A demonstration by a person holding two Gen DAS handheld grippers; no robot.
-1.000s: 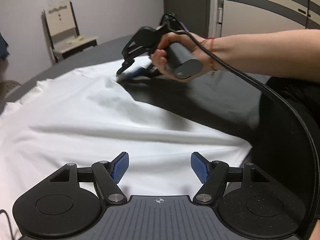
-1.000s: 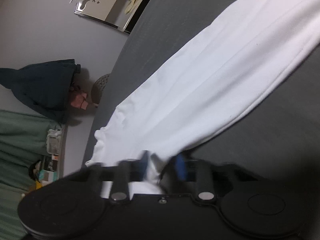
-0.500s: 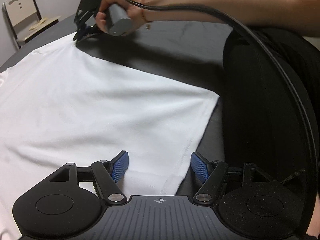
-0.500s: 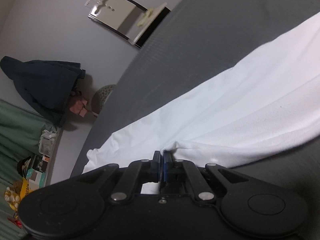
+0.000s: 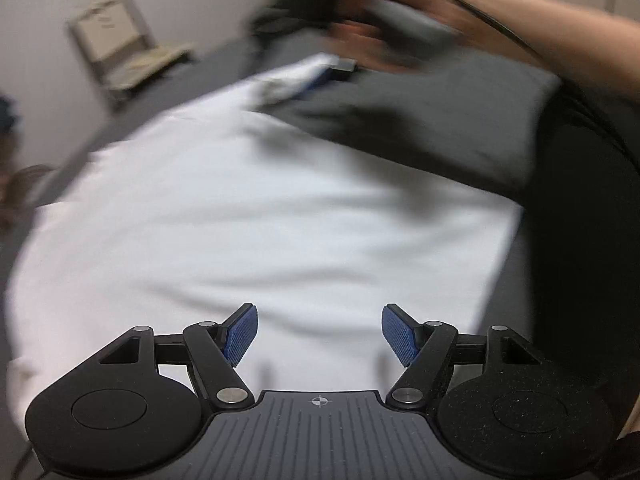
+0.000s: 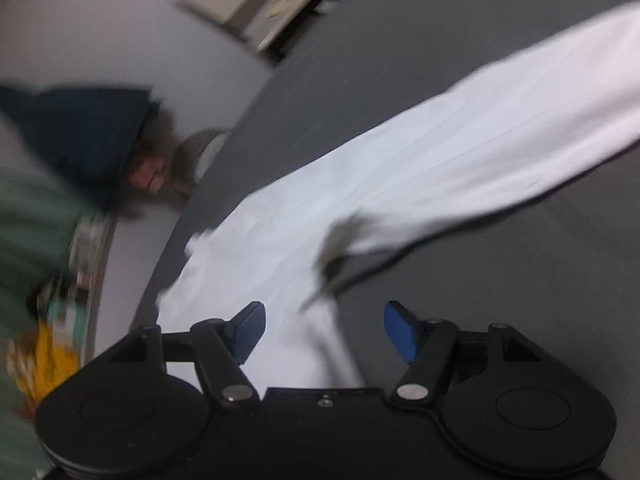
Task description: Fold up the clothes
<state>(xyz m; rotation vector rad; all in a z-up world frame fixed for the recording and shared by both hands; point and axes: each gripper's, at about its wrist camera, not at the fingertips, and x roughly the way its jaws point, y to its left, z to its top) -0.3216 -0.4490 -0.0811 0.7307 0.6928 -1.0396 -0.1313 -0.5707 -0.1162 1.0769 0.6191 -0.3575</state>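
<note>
Right tongs (image 6: 324,332) were pinching the white shirt (image 5: 260,232) half a second ago; now spread, cloth released. Left tongs (image 5: 319,334) spread, empty, over the shirt's near hem. Shirt lies flat on the dark counter (image 6: 520,288), long axis toward the far edge. Only the left view shows the hand (image 5: 376,36), blurred.

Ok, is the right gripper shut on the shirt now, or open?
Open. In the right wrist view, the right gripper has its blue pads wide apart, with the white shirt lying loose on the dark surface.

The garment (image 5: 248,216) was plain white, the bench (image 6: 460,52) dark grey, and each hand-held gripper (image 5: 319,334) black with blue pads (image 5: 240,334).
</note>
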